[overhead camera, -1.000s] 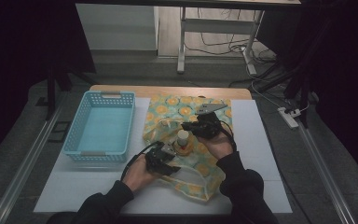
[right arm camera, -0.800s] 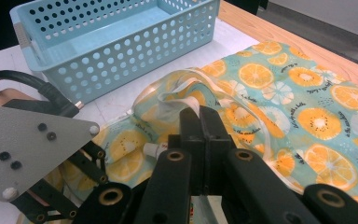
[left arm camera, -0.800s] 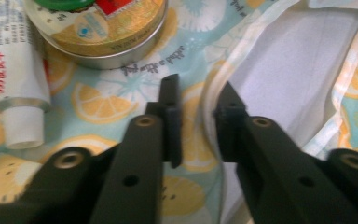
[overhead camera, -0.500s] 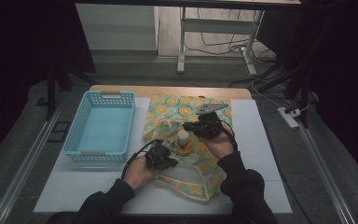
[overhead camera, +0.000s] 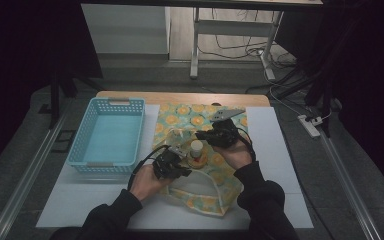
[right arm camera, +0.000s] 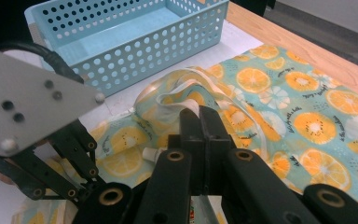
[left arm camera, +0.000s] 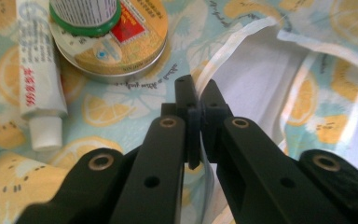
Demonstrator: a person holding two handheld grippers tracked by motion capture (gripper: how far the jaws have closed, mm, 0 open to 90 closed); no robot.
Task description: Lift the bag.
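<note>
High view: a soft, light, lemon-printed cloth bag (overhead camera: 206, 150) was spread on the worktop beneath both tongs. The left tongs (left arm camera: 196, 109) were clamped on its white-lined edge (left arm camera: 242, 70), the right tongs (right arm camera: 200, 126) on its white strap (right arm camera: 186, 86). Being limp and slippery, it was judged best gripped at the hem. A round tin (left arm camera: 121, 51) lay just beyond the left tongs.

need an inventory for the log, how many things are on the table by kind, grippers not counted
light blue perforated plastic basket: 1
lemon-print teal fabric bag with white straps: 1
round flat metal tin with orange label: 1
small white bottle with green rim, standing on the tin: 1
white squeeze tube with red lettering: 1
total: 5
</note>
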